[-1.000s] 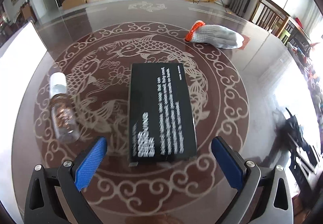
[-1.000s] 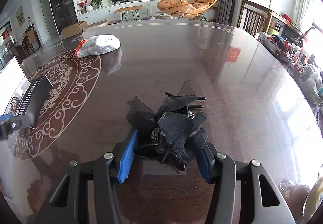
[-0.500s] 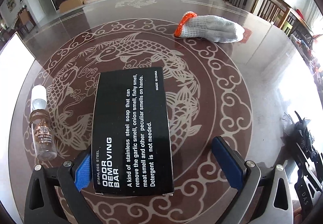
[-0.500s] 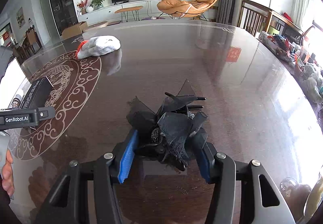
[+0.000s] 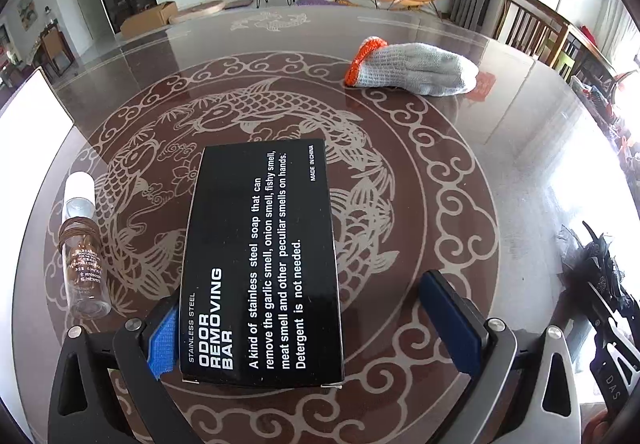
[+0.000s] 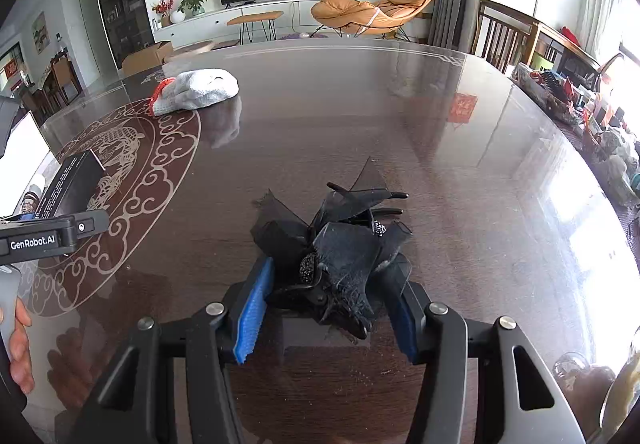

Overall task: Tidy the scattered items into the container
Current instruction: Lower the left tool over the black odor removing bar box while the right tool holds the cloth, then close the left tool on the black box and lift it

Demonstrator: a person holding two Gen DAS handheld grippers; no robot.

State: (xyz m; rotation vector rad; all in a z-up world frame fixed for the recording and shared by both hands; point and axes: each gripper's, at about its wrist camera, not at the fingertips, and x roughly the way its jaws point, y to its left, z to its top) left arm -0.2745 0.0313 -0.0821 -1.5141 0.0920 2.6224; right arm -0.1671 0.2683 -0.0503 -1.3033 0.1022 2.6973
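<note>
— Left gripper [image 5: 304, 308], jaws?

— Spread wide, straddling the near end of the black odor removing bar box [image 5: 260, 256]. Left pad tucked right beside the box's left edge and partly hidden behind it. Hard to say whether touching. Right pad well clear of the other edge. No pinch.

— And the box itself?

— Lying flat on the glass-topped table [image 5: 520, 148], printed face up, over the fish medallion.

— Right gripper [image 6: 328, 300]?

— Closed in on a black tulle hair bow [image 6: 340, 244], blue pads against both flanks of it. Bow down at the tabletop, well to the right of the medallion.

— Anything else scattered about?

— Small clear bottle [image 5: 82, 256] with a white cap, lying on its side just left of the box, apart from it. Grey knit glove [image 5: 416, 70] with an orange cuff, far beyond the box, at the medallion's far rim.

— Container?

— Cannot tell. Only a bright white panel [image 5: 32, 112] at the table's left edge, too washed out to name.

— Seen from the right wrist, anything of the person?

— Fingers [image 6: 20, 348] at the left margin, wrapped on the left gripper's handle.
</note>
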